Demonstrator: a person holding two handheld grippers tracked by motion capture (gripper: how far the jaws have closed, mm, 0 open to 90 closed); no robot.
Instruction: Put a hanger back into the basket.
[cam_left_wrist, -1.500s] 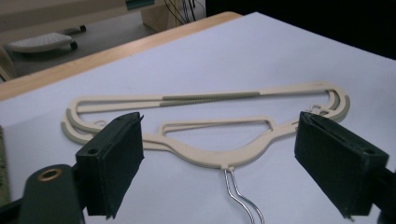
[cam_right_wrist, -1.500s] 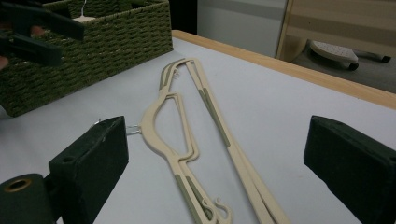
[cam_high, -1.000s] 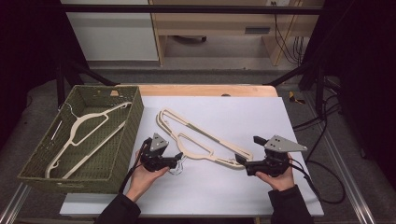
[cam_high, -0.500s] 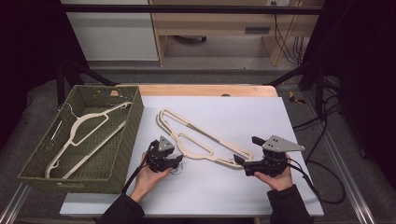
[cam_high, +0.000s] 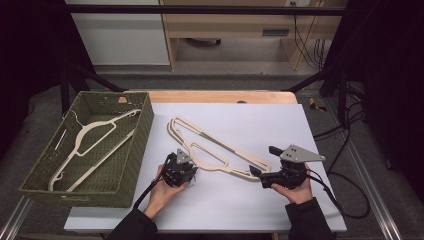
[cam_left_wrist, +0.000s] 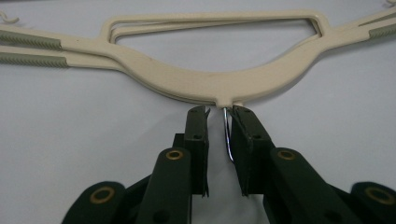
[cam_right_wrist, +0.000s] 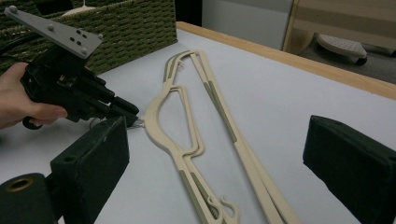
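Two cream plastic hangers (cam_high: 215, 150) lie stacked on the white table (cam_high: 280, 125). My left gripper (cam_high: 184, 162) points at the middle of their curved neck (cam_left_wrist: 210, 81). The thin metal hook (cam_left_wrist: 227, 135) stands between its jaws, against the right pad (cam_left_wrist: 245, 140), with a small gap to the other pad. The jaws of my left gripper (cam_left_wrist: 219, 112) have just been closing around the hook. The right gripper view shows my left gripper (cam_right_wrist: 133, 116) from the side. My right gripper (cam_high: 265, 161) rests by the hangers' lower end, its pads (cam_right_wrist: 93, 154) wide apart and holding nothing.
A green woven basket (cam_high: 125, 165) stands at the table's left edge and holds another cream hanger (cam_high: 85, 145). A wooden strip (cam_high: 225, 96) runs along the table's far edge. Black cables trail from both grippers toward the near edge.
My left gripper has moved right and down to the hangers' neck, and its jaws have narrowed around the metal hook. The right gripper has stayed in place.
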